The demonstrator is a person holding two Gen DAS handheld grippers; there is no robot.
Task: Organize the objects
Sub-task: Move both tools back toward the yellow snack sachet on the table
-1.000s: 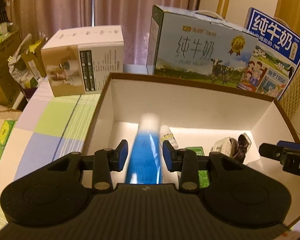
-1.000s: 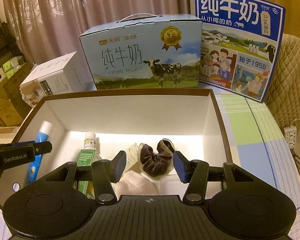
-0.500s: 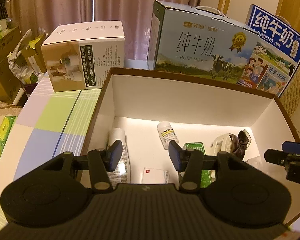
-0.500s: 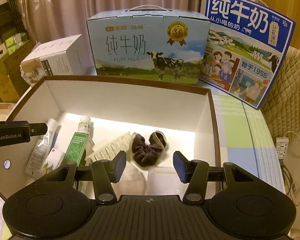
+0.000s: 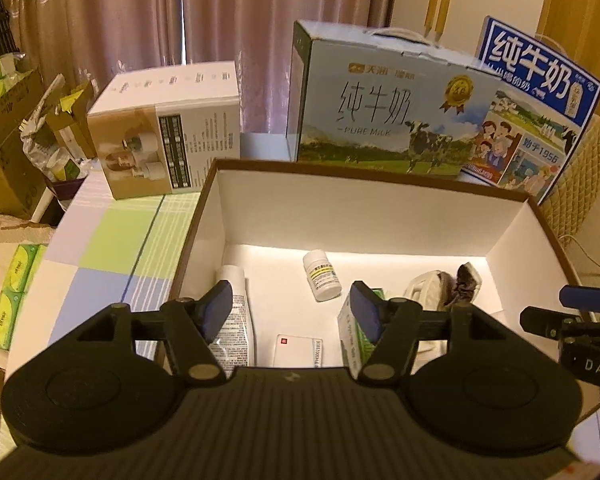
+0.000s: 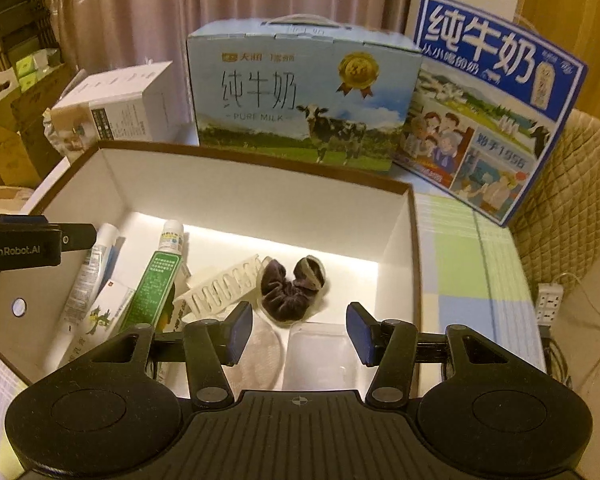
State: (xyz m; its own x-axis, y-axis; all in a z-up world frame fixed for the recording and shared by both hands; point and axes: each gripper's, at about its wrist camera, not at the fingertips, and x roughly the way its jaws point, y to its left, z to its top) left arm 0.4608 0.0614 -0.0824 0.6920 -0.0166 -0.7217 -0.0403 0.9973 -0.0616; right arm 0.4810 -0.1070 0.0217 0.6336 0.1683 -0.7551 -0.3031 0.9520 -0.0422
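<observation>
An open white box with a brown rim [image 5: 372,176] [image 6: 260,160] holds the sorted items. A white tube [image 5: 236,312] [image 6: 88,276] lies along its left wall, next to a small white pill bottle [image 5: 322,276], a green carton [image 6: 152,292], a white slotted piece [image 6: 220,288] and a dark scrunchie [image 6: 292,284]. My left gripper [image 5: 292,316] hovers open and empty above the box's near left side. My right gripper [image 6: 298,334] is open and empty over the near right, above a clear plastic tray [image 6: 320,356].
Two milk cartons [image 5: 384,108] [image 6: 492,108] and a white appliance box [image 5: 168,132] stand behind the box on a checked tablecloth [image 5: 108,248]. Green tissue packs [image 5: 16,296] lie at the left edge. A padded chair [image 6: 572,184] and a power strip [image 6: 550,304] are on the right.
The left gripper let go of the blue-and-white tube, which now lies in the box by the left wall, and its jaws opened wider. Both grippers rose and drew back slightly.
</observation>
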